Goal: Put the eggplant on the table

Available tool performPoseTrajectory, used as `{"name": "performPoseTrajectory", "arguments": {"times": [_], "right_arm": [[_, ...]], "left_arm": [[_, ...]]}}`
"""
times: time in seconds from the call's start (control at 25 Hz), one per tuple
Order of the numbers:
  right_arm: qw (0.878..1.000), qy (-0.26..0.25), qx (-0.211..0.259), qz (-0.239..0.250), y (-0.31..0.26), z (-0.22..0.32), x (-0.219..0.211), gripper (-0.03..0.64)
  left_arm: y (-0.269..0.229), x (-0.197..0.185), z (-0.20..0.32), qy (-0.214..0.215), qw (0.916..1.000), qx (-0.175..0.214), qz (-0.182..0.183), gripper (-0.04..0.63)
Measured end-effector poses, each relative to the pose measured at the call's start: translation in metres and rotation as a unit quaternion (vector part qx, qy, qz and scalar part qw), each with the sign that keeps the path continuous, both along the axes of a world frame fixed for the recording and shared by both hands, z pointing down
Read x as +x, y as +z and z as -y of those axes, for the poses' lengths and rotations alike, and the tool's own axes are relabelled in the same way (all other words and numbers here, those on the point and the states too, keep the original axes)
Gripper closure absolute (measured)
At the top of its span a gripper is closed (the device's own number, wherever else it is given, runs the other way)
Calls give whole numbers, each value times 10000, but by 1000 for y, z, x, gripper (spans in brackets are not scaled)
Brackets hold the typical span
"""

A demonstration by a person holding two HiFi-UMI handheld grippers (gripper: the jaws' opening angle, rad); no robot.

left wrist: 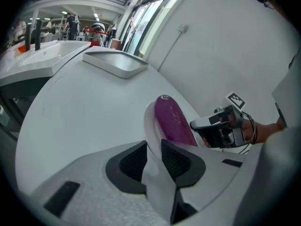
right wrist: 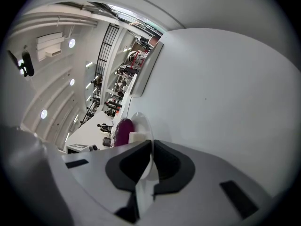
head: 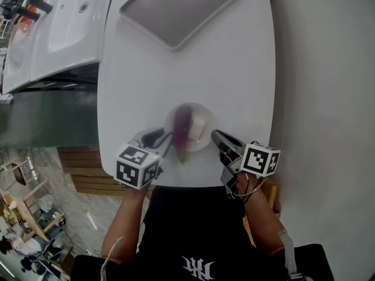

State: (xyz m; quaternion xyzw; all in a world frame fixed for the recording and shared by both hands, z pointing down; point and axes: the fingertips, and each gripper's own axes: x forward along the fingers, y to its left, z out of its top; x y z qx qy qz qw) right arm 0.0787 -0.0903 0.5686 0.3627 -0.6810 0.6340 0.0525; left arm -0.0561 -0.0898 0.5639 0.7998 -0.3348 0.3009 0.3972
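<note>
A purple eggplant point(head: 183, 129) lies blurred across a small white plate point(head: 203, 112) near the table's front edge, its green stem end poking over the plate's near rim. A white block point(head: 201, 125) sits beside it on the plate. My left gripper point(head: 166, 138) is shut on the plate's left rim, my right gripper point(head: 215, 136) on its right rim. In the left gripper view the jaws point(left wrist: 154, 154) pinch the rim point(left wrist: 149, 126), with the eggplant point(left wrist: 173, 122) just beyond. In the right gripper view the jaws point(right wrist: 151, 157) clamp the thin rim point(right wrist: 142, 120); the eggplant point(right wrist: 123, 131) and the block point(right wrist: 138, 138) show behind.
A grey rectangular tray point(head: 179, 6) lies at the far end of the white table point(head: 234, 69). A white sink unit point(head: 55, 25) stands to the left across a gap. A pale wall runs along the right. The person's body is close to the table's near edge.
</note>
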Motion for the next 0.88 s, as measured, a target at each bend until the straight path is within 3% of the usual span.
{"name": "performPoseTrajectory", "arguments": {"times": [0.56,0.72,0.88], "right_arm": [[9996,-35,-56,-269,7,-6,0,598],[9979,-226,110,-591,5,-4,0,598],[9897,-643,410,-1210,10,-3,-1,597]], "left_arm": [[13,-1,-7,575,9949,139,812,515],[11,0,-6,747,9916,250,1022,515],[13,1,-6,989,9854,375,1336,515]]}}
